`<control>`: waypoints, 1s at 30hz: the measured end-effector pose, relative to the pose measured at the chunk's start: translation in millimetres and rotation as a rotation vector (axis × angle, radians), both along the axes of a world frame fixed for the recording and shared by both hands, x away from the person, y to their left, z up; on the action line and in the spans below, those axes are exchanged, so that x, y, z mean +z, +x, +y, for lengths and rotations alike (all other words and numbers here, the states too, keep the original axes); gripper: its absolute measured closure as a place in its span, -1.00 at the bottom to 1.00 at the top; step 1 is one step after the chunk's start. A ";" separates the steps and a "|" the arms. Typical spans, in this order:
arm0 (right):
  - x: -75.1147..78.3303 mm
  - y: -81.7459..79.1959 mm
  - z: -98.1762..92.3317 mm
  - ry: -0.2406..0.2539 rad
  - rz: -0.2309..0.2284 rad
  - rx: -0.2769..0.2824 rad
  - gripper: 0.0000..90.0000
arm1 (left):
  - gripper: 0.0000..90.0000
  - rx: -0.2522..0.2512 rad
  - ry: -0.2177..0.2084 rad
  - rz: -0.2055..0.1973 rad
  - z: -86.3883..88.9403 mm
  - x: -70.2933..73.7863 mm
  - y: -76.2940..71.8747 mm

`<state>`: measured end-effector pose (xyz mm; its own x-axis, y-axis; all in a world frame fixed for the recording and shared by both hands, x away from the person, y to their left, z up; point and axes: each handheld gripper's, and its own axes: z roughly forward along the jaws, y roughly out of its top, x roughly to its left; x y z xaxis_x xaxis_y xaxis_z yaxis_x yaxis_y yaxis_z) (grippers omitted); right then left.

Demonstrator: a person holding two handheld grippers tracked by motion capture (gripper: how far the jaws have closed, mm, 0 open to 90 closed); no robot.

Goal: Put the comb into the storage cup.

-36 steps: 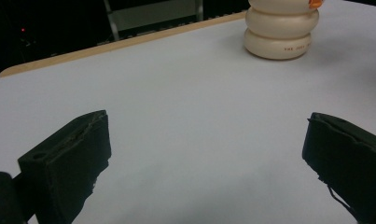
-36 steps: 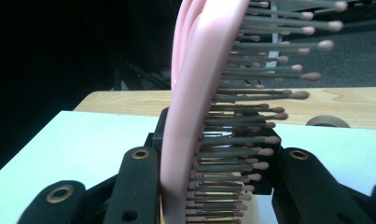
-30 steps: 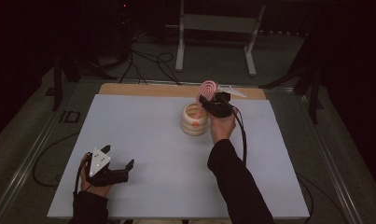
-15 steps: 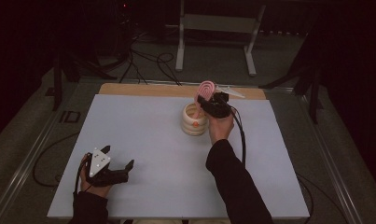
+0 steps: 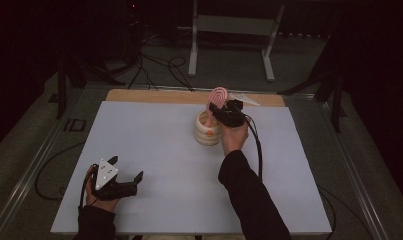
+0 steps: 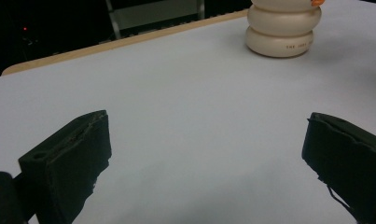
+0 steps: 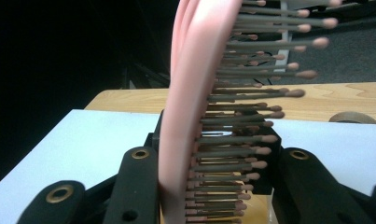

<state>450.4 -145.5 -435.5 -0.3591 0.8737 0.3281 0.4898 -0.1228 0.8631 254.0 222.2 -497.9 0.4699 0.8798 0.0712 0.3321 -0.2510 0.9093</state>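
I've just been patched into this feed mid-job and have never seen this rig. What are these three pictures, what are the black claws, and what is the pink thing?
No robot here: a person holds a hand-operated two-jaw gripper in each hand. The high view looks down on the white table from above the person's side. The other two pictures come from cameras riding on the grippers, looking along their black jaws.

The left gripper rests low near the table's front edge, jaws wide apart with nothing between them. The right gripper is clamped on a pink hairbrush, holding it upright, bristles to the right in its own view, over a cream ribbed holder. The brush's lower end seems to reach into the holder.
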 end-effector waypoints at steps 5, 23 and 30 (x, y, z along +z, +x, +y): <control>-1.1 -0.6 -1.4 0.009 0.000 -0.005 0.41 | -0.95 0.000 -0.001 0.001 -0.4 -0.2 0.0; -4.4 -0.9 -8.3 0.043 0.011 -0.017 0.41 | -0.95 -0.002 0.002 0.002 -0.7 -0.3 0.0; -5.4 -1.2 -8.7 0.050 0.010 -0.020 0.40 | -0.95 -0.002 0.003 0.003 -0.9 -0.2 -0.1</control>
